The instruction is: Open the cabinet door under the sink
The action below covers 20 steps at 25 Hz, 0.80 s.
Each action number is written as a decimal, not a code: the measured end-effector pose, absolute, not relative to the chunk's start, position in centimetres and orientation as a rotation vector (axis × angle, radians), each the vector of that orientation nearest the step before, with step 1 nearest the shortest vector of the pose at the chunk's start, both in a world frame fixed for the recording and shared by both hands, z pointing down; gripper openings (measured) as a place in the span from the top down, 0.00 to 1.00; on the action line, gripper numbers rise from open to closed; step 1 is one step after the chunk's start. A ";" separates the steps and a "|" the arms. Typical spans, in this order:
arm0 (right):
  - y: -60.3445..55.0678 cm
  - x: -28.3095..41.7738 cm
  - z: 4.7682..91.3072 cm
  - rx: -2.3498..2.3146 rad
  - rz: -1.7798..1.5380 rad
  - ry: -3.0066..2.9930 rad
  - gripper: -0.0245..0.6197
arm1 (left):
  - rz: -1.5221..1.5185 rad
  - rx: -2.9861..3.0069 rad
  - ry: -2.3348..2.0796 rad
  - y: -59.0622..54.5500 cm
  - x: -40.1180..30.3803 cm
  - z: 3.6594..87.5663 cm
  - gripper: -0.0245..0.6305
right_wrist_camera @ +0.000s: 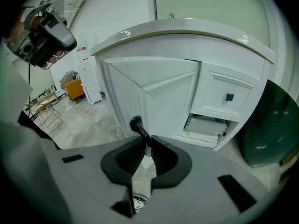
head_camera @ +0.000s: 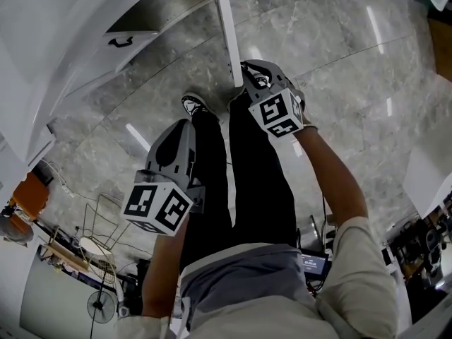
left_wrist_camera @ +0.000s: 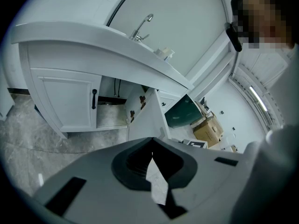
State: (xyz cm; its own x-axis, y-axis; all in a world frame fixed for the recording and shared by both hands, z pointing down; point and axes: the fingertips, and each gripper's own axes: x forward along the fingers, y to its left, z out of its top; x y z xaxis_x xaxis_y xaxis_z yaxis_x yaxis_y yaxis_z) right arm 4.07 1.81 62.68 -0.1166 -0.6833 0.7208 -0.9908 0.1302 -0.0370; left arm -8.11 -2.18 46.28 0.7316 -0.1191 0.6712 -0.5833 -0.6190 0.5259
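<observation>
The white sink cabinet (left_wrist_camera: pixel 65 101) stands under a counter with a faucet (left_wrist_camera: pixel 141 27). Its left door is closed, with a black handle (left_wrist_camera: pixel 94 98). The right door (right_wrist_camera: pixel 159 97) is swung open and shows edge-on in the head view (head_camera: pixel 227 27). My right gripper (right_wrist_camera: pixel 147 143) is shut on that door's black handle (right_wrist_camera: pixel 138 126), at the door's edge (head_camera: pixel 247 83). My left gripper (head_camera: pixel 176 129) hangs lower left, away from the cabinet. It is shut with nothing in it (left_wrist_camera: pixel 152 146).
A drawer with a black knob (right_wrist_camera: pixel 229 97) sits right of the open door. A dark green bin (right_wrist_camera: pixel 275 129) and a cardboard box (left_wrist_camera: pixel 208 129) stand further right. My legs and a shoe (head_camera: pixel 194 104) are on the grey marble floor. Behind me is a wire rack (head_camera: pixel 99 224).
</observation>
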 end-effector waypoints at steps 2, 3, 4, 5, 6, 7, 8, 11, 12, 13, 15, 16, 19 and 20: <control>2.3 4.9 62.7 1.624 0.733 -1.846 0.89 | 0.774 2.167 -0.521 -2.0 -7.8 46.3 0.96; 2.6 5.3 62.7 1.632 0.735 -1.837 0.89 | 0.776 2.174 -0.517 -1.9 -7.6 46.3 0.96; 2.8 5.6 62.7 1.640 0.737 -1.830 0.89 | 0.778 2.180 -0.514 -1.8 -7.5 46.3 0.96; 3.0 6.0 62.7 1.648 0.740 -1.825 0.89 | 0.779 2.182 -0.511 -1.7 -7.3 46.3 0.96; 3.1 6.2 62.7 1.655 0.742 -1.821 0.89 | 0.781 2.181 -0.508 -1.5 -7.2 46.4 0.96; 3.2 6.5 62.7 1.659 0.743 -1.817 0.89 | 0.782 2.181 -0.504 -1.4 -7.0 46.4 0.96; 3.3 6.6 62.8 1.661 0.743 -1.815 0.89 | 0.784 2.180 -0.501 -1.3 -6.9 46.4 0.96; 3.6 7.2 62.8 1.672 0.743 -1.809 0.89 | 0.794 2.168 -0.498 -1.0 -6.7 46.5 0.96; 3.6 7.5 62.8 1.679 0.745 -1.807 0.89 | 0.799 2.163 -0.500 -0.9 -6.6 46.5 0.96; 3.8 7.7 62.8 1.686 0.748 -1.804 0.90 | 0.802 2.161 -0.501 -0.8 -6.6 46.5 0.96; 4.2 8.2 62.7 1.696 0.755 -1.798 0.90 | 0.801 2.165 -0.498 -0.7 -6.4 46.4 0.96; 4.3 8.5 62.7 1.697 0.758 -1.796 0.90 | 0.799 2.169 -0.495 -0.6 -6.2 46.4 0.96; 4.4 8.8 62.7 1.679 0.757 -1.798 0.90 | 0.799 2.172 -0.488 -0.5 -5.8 46.6 0.96; 4.4 8.9 62.7 1.671 0.755 -1.802 0.90 | 0.805 2.168 -0.489 -0.5 -5.7 46.7 0.96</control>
State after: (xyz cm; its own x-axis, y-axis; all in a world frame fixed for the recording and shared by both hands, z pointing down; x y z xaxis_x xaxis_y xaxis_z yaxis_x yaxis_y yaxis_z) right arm 8.90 4.40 62.69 -0.0634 -0.6802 0.7303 -0.9976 0.0634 -0.0276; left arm -5.73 -0.46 46.69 0.7282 -0.0860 0.6799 -0.5637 -0.6395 0.5228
